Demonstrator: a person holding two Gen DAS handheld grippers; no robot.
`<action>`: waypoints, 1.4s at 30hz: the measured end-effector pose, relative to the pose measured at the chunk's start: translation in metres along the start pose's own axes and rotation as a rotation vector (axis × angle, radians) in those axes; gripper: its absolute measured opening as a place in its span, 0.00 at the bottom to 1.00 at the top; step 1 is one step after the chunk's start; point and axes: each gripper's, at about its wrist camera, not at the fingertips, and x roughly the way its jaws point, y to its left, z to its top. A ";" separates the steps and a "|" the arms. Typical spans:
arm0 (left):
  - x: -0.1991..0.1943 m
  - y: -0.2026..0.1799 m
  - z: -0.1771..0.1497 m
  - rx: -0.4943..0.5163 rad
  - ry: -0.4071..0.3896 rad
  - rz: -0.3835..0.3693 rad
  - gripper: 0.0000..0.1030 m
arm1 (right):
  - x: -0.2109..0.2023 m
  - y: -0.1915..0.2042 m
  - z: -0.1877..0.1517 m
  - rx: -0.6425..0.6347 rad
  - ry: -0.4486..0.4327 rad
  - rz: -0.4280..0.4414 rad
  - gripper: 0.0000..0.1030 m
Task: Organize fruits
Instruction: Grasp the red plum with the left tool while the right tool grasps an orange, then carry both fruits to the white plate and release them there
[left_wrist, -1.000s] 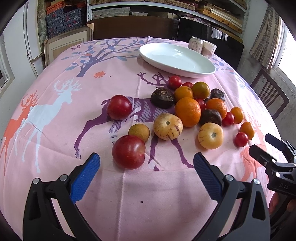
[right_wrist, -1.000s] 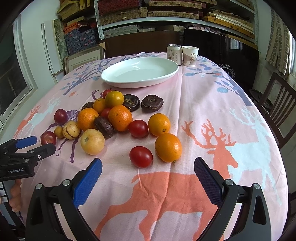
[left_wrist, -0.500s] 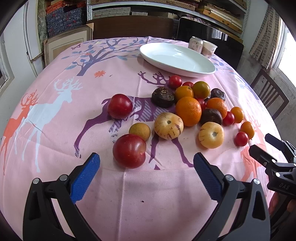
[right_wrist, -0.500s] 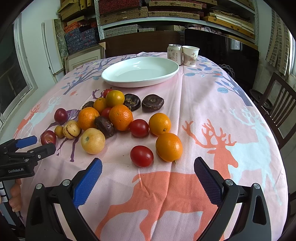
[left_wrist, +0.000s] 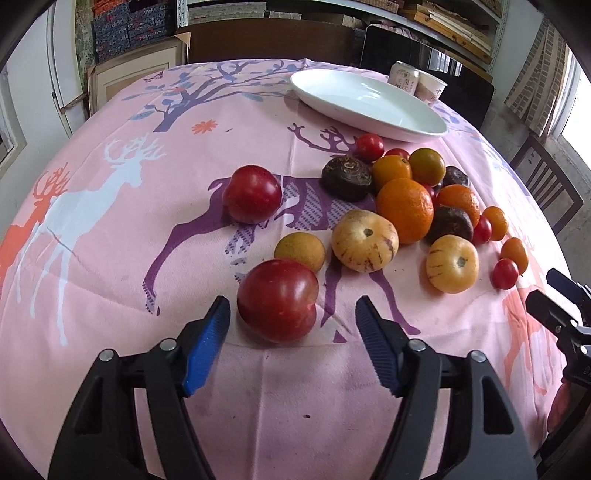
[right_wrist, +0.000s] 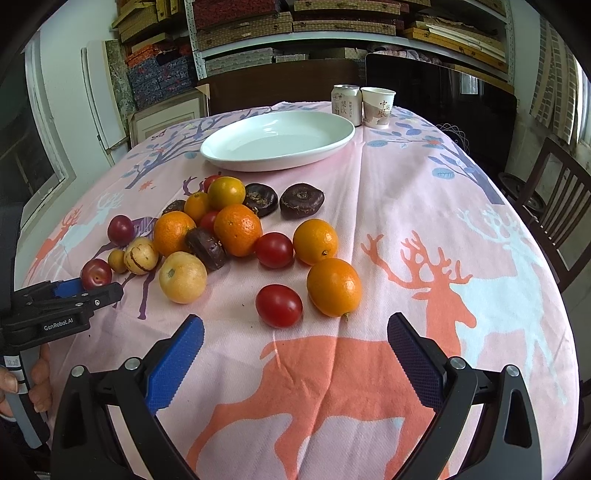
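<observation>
The left gripper (left_wrist: 291, 321) sits low over the pink deer tablecloth (left_wrist: 110, 258) with its blue pads spread, lined up on either side of a big red plum (left_wrist: 277, 300) but not touching it, so nothing is held. Just behind that plum is a small tan fruit (left_wrist: 300, 251), and further back on the purple deer print sits a second red plum (left_wrist: 252, 194) on its own. To the right is the main pile: 2 yellow striped melons (left_wrist: 365, 240), a large orange (left_wrist: 405, 209), dark brown wrinkly fruits (left_wrist: 346, 178) and a handful of cherry tomatoes (left_wrist: 370, 147), all bunched close together. The right gripper (right_wrist: 295, 343) is spread wide too and holding nothing, hovering near the table edge, with a red tomato (right_wrist: 279, 305) and an orange (right_wrist: 334, 287) sitting just ahead of its gap. The white oval plate (right_wrist: 258, 162) is at the far side of the table, well apart from both grippers, with no fruit on it. Right behind the plate stand a can (right_wrist: 345, 103) and a paper cup (right_wrist: 377, 107), side by side. A wooden chair (right_wrist: 554, 206) is off to the right of the table.
</observation>
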 end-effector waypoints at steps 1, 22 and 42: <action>0.001 0.000 0.001 0.002 -0.004 0.005 0.65 | 0.000 -0.001 -0.001 0.002 0.001 -0.001 0.97; -0.023 -0.003 0.002 0.035 -0.046 -0.049 0.37 | 0.008 -0.017 0.011 -0.151 0.102 0.010 0.75; -0.026 -0.020 0.014 0.110 -0.047 -0.059 0.37 | 0.035 -0.028 0.038 -0.167 0.100 0.044 0.37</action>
